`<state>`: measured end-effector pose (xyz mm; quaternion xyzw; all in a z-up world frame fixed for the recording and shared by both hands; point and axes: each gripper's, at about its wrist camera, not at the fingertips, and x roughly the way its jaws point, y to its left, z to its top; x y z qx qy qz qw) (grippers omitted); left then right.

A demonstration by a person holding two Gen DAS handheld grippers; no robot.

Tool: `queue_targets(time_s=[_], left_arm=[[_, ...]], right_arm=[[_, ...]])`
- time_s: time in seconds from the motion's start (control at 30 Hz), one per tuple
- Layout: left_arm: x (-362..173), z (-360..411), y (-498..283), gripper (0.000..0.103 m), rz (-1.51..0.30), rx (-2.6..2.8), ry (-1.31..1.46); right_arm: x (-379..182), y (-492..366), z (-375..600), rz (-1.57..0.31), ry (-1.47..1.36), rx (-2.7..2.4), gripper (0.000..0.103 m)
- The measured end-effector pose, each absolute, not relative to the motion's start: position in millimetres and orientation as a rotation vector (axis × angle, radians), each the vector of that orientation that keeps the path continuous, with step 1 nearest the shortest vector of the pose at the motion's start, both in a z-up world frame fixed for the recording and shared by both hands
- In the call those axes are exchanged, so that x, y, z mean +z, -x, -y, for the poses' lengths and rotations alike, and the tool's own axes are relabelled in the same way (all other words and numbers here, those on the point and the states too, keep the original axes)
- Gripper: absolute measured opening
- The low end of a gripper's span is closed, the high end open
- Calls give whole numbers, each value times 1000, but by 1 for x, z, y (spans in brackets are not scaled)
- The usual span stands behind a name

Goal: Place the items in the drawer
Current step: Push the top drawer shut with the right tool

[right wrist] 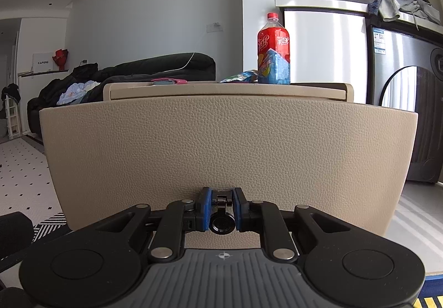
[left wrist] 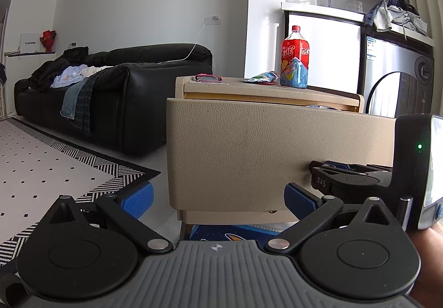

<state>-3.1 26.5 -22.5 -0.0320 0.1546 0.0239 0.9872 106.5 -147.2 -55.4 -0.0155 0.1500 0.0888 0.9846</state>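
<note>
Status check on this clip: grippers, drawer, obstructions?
Right gripper shut on black metal drawer pull. Left gripper open, empty. Beige leather-textured drawer front pulled out. Nothing blocking.

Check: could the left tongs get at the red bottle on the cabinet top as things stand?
Probably yes: the left tongs are open and empty, and nothing blocks the red bottle, though they sit well below it before the drawer front.

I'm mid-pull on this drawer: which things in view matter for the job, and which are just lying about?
For the job:
- beige leather-textured drawer front, pulled out
- small black metal drawer pull, clamped by right gripper
- red-labelled drink bottle, crumpled green snack packet, flat pink-edged item on top
- left gripper, open

Lying about:
- black leather sofa
- patterned black-and-white rug
</note>
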Motion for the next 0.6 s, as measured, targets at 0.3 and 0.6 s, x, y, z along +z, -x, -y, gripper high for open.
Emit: queue_targets(time_s=[0.3,0.6], left_arm=[[-20,-23,-4,103,-304,35,68],[-18,-22,-10,103,-303,34,71]], right_arm=[[-56,-134,144,-302,36,179,18],[-57,-153,141,-300,39,180,18]])
